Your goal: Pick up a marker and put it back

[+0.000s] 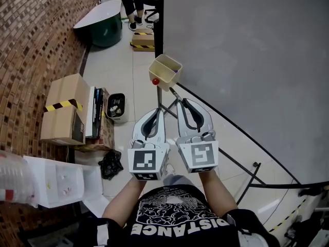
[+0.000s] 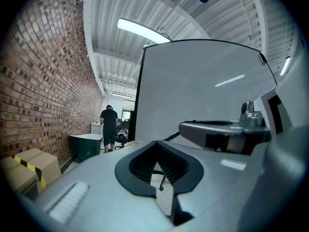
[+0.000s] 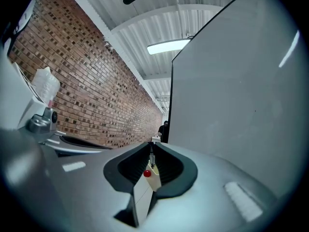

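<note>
A cream holder box (image 1: 163, 77) with a red ball (image 1: 155, 81) on its front hangs at the whiteboard's lower left corner. My right gripper (image 1: 180, 103) is shut on a slim black marker (image 1: 174, 93), which sticks forward from the tips to just below and right of the box. In the right gripper view the marker (image 3: 152, 156) shows thin and end-on in front of the box (image 3: 154, 180) and the ball (image 3: 147, 173). My left gripper (image 1: 159, 112) is beside the right one, a little further back, shut with nothing in it; its tips (image 2: 157, 143) meet.
A large whiteboard (image 1: 247, 50) on a black stand fills the right side. A brick wall (image 1: 31, 45) runs along the left, with cardboard boxes (image 1: 64, 109), a small waste bin (image 1: 117, 107) and a black bag (image 1: 109, 163). Further off are a green tub (image 1: 105, 27) and a person (image 1: 132, 1).
</note>
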`<state>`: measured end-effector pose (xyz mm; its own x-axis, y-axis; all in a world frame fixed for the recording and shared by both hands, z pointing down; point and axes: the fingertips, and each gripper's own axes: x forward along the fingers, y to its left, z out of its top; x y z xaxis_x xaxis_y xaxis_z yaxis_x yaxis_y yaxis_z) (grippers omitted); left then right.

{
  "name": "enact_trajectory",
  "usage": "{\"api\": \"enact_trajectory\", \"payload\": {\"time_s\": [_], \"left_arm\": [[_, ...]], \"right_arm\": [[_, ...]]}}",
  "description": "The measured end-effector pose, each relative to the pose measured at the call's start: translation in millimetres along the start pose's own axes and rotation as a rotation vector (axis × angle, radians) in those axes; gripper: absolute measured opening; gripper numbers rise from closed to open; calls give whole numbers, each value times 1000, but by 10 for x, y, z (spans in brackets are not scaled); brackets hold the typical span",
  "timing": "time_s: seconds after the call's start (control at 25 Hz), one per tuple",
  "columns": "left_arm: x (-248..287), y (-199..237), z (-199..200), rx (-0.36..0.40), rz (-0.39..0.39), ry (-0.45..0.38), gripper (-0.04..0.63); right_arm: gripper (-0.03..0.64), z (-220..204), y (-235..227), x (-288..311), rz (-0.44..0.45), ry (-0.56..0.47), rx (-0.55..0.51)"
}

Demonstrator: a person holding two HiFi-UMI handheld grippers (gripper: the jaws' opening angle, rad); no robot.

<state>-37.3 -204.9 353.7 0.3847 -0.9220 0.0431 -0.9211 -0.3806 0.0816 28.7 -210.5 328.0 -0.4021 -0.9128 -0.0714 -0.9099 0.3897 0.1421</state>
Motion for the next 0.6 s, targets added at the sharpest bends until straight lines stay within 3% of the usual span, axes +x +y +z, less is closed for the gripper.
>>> {"api": "enact_trajectory", "payload": {"time_s": [0.6], "left_arm": [[247,218,-45,2,33,1,6]], "right_arm": [[35,-345,-212,700,48,74,-31]]}}
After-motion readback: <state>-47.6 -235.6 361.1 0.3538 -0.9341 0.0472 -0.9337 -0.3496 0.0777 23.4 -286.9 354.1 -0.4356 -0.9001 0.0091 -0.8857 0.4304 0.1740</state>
